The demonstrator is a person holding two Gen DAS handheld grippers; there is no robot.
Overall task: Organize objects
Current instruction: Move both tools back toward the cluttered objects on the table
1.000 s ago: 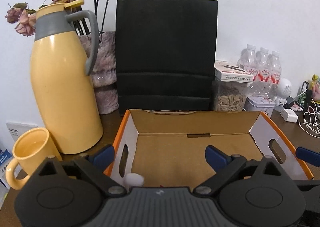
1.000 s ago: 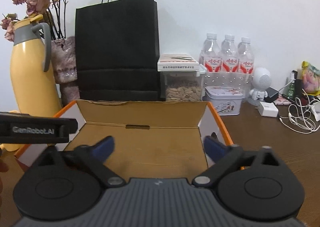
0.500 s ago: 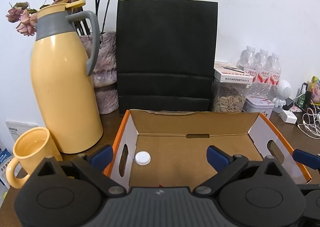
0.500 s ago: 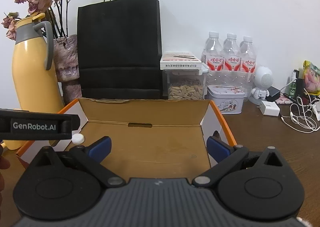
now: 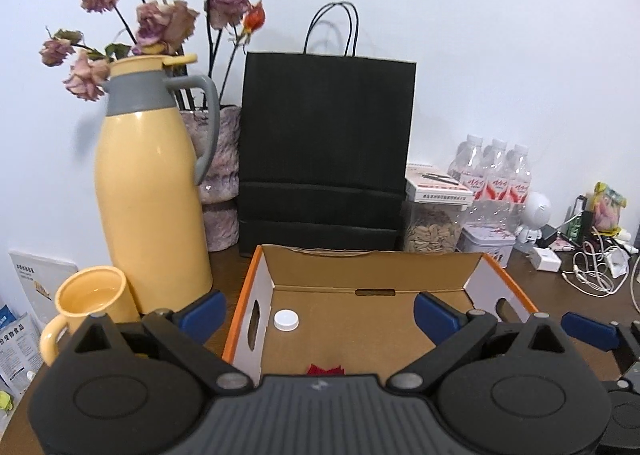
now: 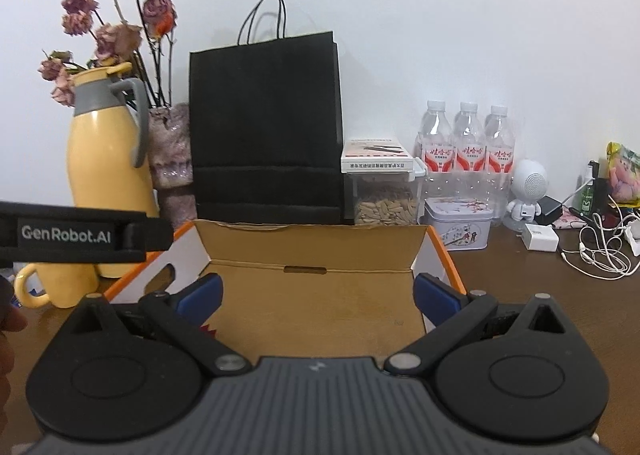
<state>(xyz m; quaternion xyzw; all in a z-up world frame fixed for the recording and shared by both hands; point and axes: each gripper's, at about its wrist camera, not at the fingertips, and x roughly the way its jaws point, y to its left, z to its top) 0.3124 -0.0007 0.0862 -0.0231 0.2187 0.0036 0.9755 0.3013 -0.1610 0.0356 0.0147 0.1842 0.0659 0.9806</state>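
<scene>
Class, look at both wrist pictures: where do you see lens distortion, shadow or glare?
Left wrist view: dark fisheye corners, the tall yellow thermos jug bows outward, soft highlights shine on its side, and the black paper bag's handles cast a faint shadow on the white wall. Right wrist view: the same dark corners, even soft light, no harsh glare.

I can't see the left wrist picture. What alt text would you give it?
An open left gripper hovers over a cardboard box with a small white cap lying inside near its left wall. Behind stand a yellow jug, a yellow mug and a black paper bag on a brown desk.
</scene>
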